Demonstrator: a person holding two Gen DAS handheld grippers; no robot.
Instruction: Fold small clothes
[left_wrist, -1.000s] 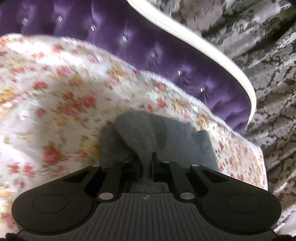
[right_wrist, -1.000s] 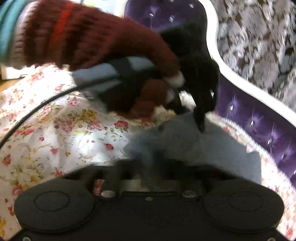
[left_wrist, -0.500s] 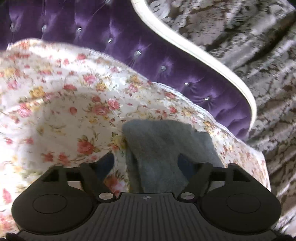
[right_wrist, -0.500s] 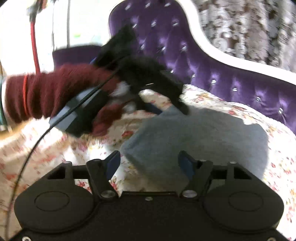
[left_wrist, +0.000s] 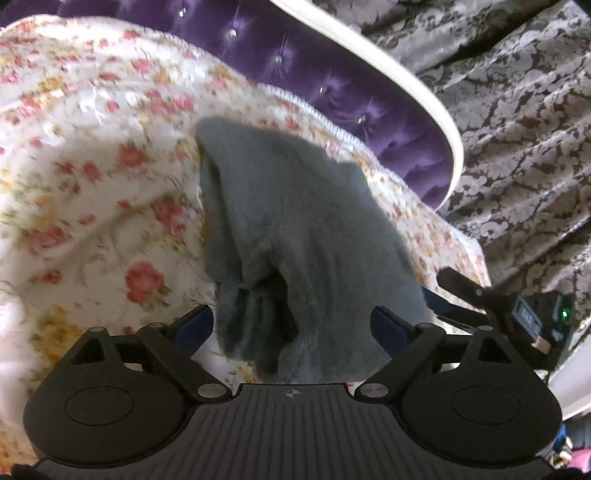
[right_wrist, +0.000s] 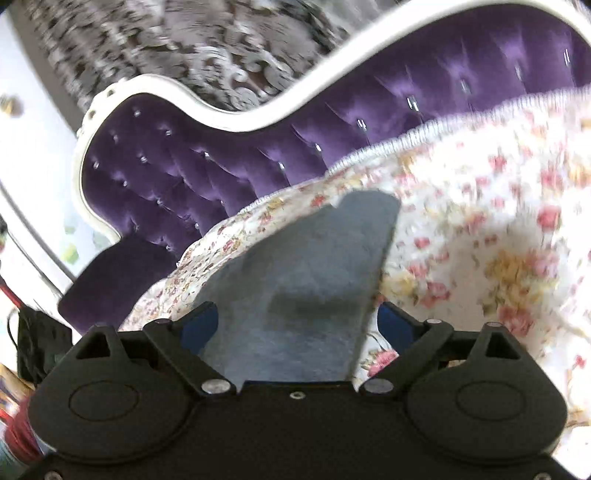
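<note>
Floral bedspread (left_wrist: 92, 206) covers the work surface, with the purple tufted headboard (right_wrist: 229, 166) behind it. Grey garment (left_wrist: 295, 229) lies on the bedspread, near the headboard-side edge, and looks doubled over: layered edges show at its near end in the left wrist view.

Left gripper (left_wrist: 291, 328): fingers spread wide, either side of the garment's near end, gripping nothing. Right gripper (right_wrist: 297, 325): fingers likewise apart, straddling the cloth, empty.

Judgement: at least one fold appears laid down and released. The near end is rumpled, so smoothing or a further fold probably remains. Cannot tell whether other clothes await.
</note>
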